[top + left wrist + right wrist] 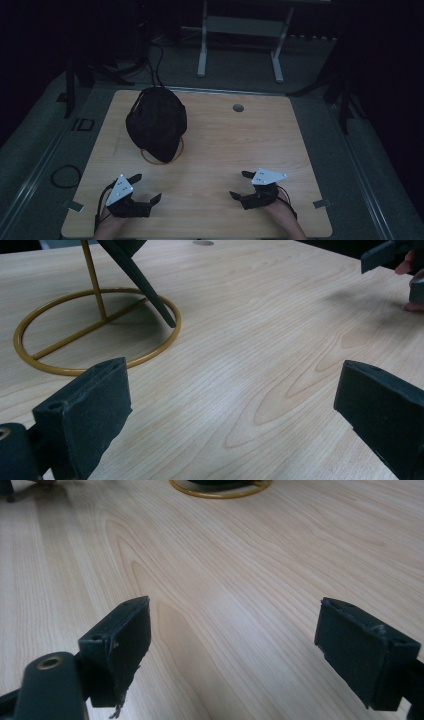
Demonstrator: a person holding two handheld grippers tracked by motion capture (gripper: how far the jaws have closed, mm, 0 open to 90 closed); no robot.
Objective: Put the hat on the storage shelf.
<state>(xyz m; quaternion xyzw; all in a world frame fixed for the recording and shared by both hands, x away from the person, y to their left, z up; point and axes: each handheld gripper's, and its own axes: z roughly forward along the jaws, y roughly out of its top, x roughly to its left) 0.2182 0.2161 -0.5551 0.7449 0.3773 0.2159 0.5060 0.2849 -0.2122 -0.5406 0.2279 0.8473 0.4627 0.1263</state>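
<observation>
Ahead of my left claw (148, 187), well apart, a black bag (156, 122) hangs on a gold wire stand (95, 330) upon the worktop (220, 145). My right claw (238, 186) rests farther off. Both claws are spread wide, gripping nothing.

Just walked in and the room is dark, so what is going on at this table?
A person sits at a wooden table with a gripper in each hand. The left gripper and the right gripper both rest near the front edge, jaws wide apart, holding nothing. Farther back on the left, a black bag hangs over a gold wire stand with a ring base. Neither gripper touches it; the left one is closer.
</observation>
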